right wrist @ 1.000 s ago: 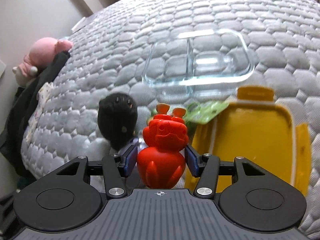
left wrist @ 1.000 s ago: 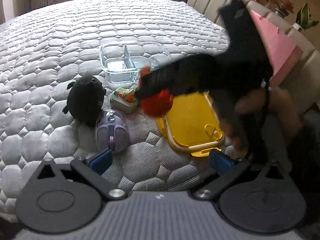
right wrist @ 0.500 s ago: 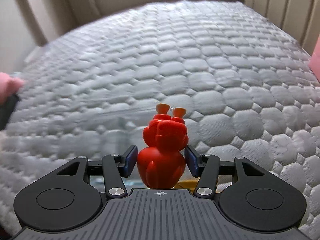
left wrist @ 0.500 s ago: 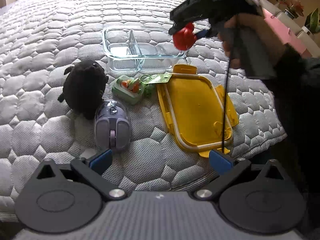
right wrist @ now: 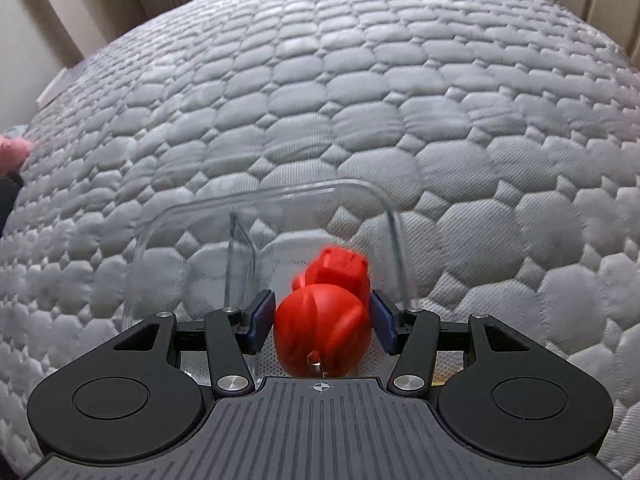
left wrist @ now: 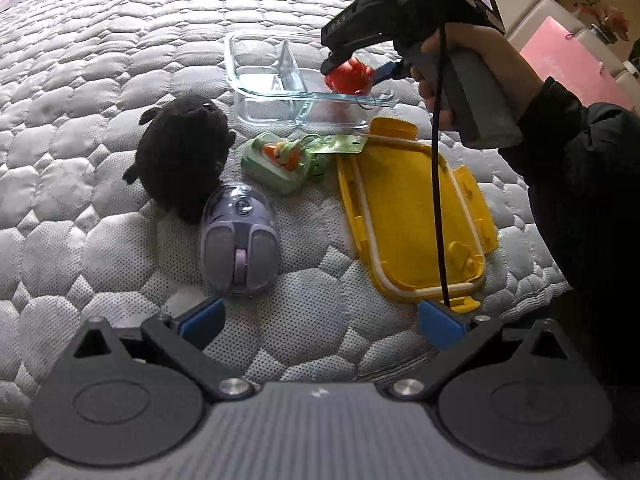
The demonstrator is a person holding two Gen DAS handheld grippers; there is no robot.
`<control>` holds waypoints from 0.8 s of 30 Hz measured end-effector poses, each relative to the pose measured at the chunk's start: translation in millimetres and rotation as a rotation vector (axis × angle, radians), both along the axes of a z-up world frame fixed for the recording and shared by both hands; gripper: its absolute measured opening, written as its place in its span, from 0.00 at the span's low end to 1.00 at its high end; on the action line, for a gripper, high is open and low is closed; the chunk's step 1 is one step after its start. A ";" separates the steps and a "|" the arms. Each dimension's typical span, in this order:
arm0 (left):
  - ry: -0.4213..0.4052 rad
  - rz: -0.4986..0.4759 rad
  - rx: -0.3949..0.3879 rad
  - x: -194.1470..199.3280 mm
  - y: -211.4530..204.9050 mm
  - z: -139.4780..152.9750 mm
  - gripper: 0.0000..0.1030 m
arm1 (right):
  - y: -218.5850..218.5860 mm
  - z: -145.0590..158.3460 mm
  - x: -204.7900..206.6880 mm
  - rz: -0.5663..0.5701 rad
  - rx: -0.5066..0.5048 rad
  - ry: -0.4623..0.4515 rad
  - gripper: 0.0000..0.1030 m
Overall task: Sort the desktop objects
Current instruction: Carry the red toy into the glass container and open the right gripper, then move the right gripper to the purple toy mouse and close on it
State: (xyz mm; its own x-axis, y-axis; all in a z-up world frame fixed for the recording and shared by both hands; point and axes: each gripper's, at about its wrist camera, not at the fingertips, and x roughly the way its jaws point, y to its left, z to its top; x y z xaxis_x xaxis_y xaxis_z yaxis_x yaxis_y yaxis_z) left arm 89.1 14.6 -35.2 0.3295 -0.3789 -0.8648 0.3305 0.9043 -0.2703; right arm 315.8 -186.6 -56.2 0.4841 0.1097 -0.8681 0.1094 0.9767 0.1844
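Note:
A red toy figure (right wrist: 326,312) sits between the pads of my right gripper (right wrist: 322,322), tipped forward and blurred, with small gaps at both pads. It hangs over the right compartment of the clear glass divided container (right wrist: 394,232). In the left wrist view the right gripper (left wrist: 352,68) holds the red toy (left wrist: 350,76) just above the container (left wrist: 264,92). My left gripper (left wrist: 320,316) is open and empty, low over the quilt. A purple mouse (left wrist: 240,246), a black plush (left wrist: 182,152) and a green keychain case (left wrist: 278,160) lie ahead of it.
A yellow container lid (left wrist: 408,216) lies upside down to the right of the green case. The grey quilted mattress (left wrist: 100,60) carries everything. A pink box (left wrist: 568,60) stands by the beige headboard at the far right.
My right gripper carried the red toy from near the black plush up and over to the glass container, then lowered it. The toy now tips forward and the jaws look slightly wider.

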 end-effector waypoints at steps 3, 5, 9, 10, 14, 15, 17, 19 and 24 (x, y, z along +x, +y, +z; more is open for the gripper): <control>0.012 0.010 -0.002 1.6 2.2 -2.9 1.00 | 2.8 -7.6 2.3 0.009 -0.001 0.025 0.54; 0.020 0.015 -0.002 2.6 2.9 -4.9 1.00 | 3.3 -10.8 0.6 0.017 0.000 0.035 0.54; 0.027 0.018 0.004 2.5 2.8 -8.8 1.00 | 2.2 -3.1 -8.9 0.037 -0.009 0.011 0.59; 0.029 0.019 0.006 2.1 3.2 -10.4 1.00 | 1.6 0.0 -11.5 0.041 -0.012 0.002 0.65; 0.047 0.030 0.019 1.3 6.1 -20.1 1.00 | -2.1 25.3 -39.0 0.051 -0.003 -0.081 0.67; 0.051 0.033 0.022 1.1 6.8 -22.5 1.00 | -2.3 32.1 -50.3 0.060 0.021 -0.099 0.67; 0.062 0.027 0.013 -1.6 8.5 -25.5 1.00 | -0.3 42.0 -75.1 0.095 0.099 -0.114 0.70; 0.074 0.017 -0.003 -5.3 10.3 -27.8 1.00 | 8.0 42.8 -97.1 0.152 0.184 -0.085 0.72; 0.047 -0.007 -0.004 -19.5 11.8 -19.2 1.00 | 45.1 10.2 -127.2 0.274 0.294 0.092 0.79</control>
